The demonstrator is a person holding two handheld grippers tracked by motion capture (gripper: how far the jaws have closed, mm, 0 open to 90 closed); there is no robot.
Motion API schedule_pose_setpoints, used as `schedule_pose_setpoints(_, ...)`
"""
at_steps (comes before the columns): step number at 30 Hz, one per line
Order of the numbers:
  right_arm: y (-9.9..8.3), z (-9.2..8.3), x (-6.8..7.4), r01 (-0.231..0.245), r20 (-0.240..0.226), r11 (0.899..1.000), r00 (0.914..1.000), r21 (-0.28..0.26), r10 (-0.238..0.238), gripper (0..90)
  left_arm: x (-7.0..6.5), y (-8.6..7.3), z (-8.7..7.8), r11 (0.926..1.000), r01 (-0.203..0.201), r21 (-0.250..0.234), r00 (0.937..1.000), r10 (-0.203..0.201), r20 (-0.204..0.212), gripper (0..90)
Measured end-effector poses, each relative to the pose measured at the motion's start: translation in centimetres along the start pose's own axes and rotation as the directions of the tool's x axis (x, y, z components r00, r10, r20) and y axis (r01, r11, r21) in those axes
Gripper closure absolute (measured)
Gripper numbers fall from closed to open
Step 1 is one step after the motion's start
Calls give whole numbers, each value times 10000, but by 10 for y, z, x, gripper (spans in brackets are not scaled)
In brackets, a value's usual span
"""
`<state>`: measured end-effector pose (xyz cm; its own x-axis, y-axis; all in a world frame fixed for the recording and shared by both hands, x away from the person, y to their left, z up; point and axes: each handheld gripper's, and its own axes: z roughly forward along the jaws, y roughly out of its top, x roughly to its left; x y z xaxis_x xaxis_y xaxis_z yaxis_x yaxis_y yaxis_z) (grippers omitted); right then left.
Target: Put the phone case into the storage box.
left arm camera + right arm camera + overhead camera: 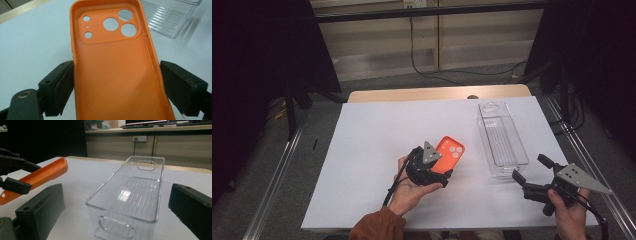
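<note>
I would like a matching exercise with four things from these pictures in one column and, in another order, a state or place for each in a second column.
Things:
1. orange phone case
2. clear plastic bin
3. left gripper
4. right gripper

States or places:
A. open, with nothing between its fingers
B. empty, on the right side of the white table
C. closed on the sides of a thing
D. held above the table, with its inside facing the left gripper's camera

Pairs: 1-D, 2-B, 3-C, 4-A
</note>
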<state>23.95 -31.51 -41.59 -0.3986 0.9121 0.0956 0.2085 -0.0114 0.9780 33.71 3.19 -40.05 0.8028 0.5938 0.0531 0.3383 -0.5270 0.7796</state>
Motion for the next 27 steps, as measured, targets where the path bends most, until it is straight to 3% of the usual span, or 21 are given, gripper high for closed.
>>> schedule_pose_setpoints(17,14,35,12,413,-711,9990,9967,198,-398,0,1,-7,-20,9990,-3,-445,9994,-13,-360,153)
schedule_pose_setpoints(27,27,62,31,781,-1323,9966,9884,249,-742,1,-4,-8,-26,9974,-321,-639,9979,283,-589,153)
